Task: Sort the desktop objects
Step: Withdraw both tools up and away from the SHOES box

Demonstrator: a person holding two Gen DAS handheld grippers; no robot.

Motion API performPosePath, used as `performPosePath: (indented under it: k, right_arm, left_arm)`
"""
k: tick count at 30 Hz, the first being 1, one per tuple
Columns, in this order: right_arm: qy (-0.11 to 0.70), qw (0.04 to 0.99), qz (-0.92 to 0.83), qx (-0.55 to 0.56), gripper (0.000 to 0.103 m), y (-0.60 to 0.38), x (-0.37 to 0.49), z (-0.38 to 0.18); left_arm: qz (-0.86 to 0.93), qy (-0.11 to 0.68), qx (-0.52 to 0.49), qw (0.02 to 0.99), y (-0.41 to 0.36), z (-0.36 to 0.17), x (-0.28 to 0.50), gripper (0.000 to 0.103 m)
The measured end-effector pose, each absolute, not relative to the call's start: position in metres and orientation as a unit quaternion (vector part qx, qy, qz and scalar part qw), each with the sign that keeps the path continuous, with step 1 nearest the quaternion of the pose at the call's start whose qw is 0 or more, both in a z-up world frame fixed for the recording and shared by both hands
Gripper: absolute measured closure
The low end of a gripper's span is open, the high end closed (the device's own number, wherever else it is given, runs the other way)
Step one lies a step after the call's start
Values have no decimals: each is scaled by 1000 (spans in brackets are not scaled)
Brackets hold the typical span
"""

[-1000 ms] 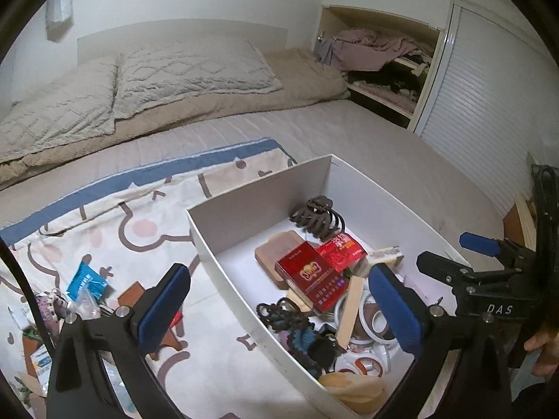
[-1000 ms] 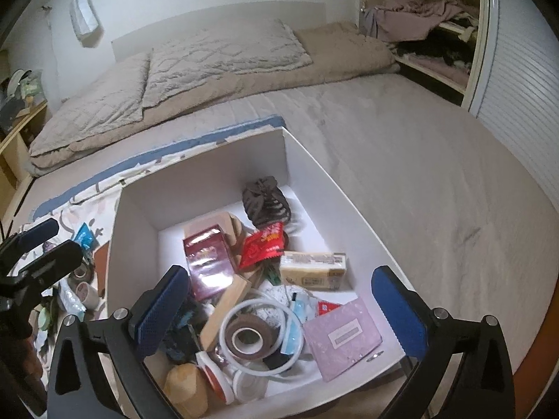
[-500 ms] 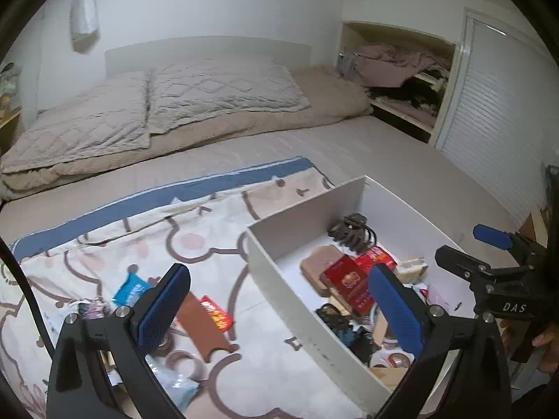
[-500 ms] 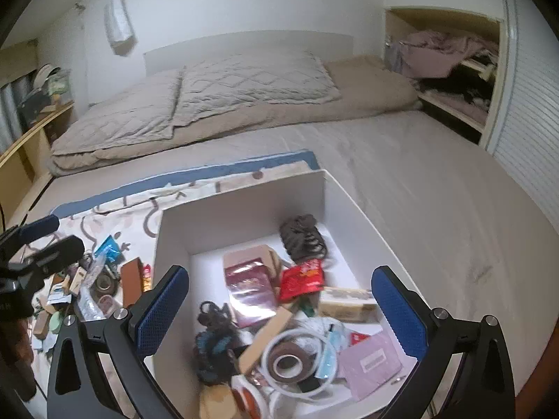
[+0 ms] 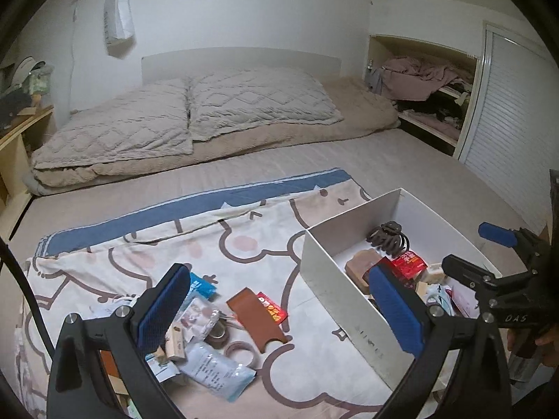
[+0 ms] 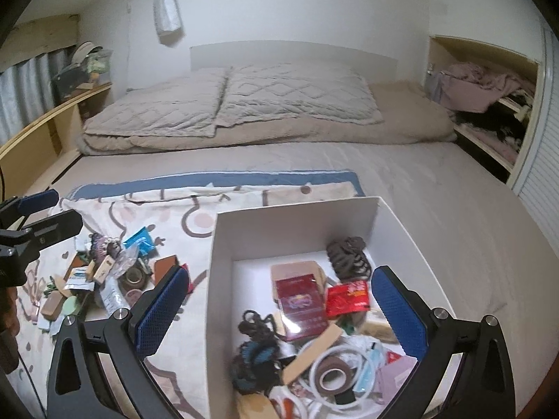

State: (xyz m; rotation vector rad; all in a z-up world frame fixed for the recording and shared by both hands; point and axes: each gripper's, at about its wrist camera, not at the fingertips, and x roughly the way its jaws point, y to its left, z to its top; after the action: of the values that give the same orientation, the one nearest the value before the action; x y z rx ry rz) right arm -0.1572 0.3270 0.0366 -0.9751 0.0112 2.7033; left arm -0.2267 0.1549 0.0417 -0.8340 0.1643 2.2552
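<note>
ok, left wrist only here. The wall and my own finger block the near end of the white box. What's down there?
Observer: A brown tape roll lying inside a white ring, near the front of the white box.
Operator: Anything by the box's left wall?
Observer: A black and teal hair accessory, close to that wall.
Operator: Near right corner?
Observer: A pink card lying flat, partly behind the right gripper's finger.
Operator: Right gripper carrying anything?
Observer: No. The right gripper is open above the box, with nothing between its fingers.
</note>
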Motion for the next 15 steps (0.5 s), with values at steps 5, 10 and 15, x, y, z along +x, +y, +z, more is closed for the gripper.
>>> performPosePath:
  k: [5, 10, 15]
  right_arm:
    - [-11, 114, 937, -331, 0, 308, -162, 37]
    - [-18, 89, 941, -325, 0, 292, -166, 38]
    - [-38, 58, 941, -331, 0, 269, -174, 33]
  left_arm:
    - [879, 79, -312, 352, 140, 47, -221, 0]
    - [886, 85, -302, 341, 119, 52, -215, 0]
    - [893, 81, -298, 327, 92, 57, -214, 0]
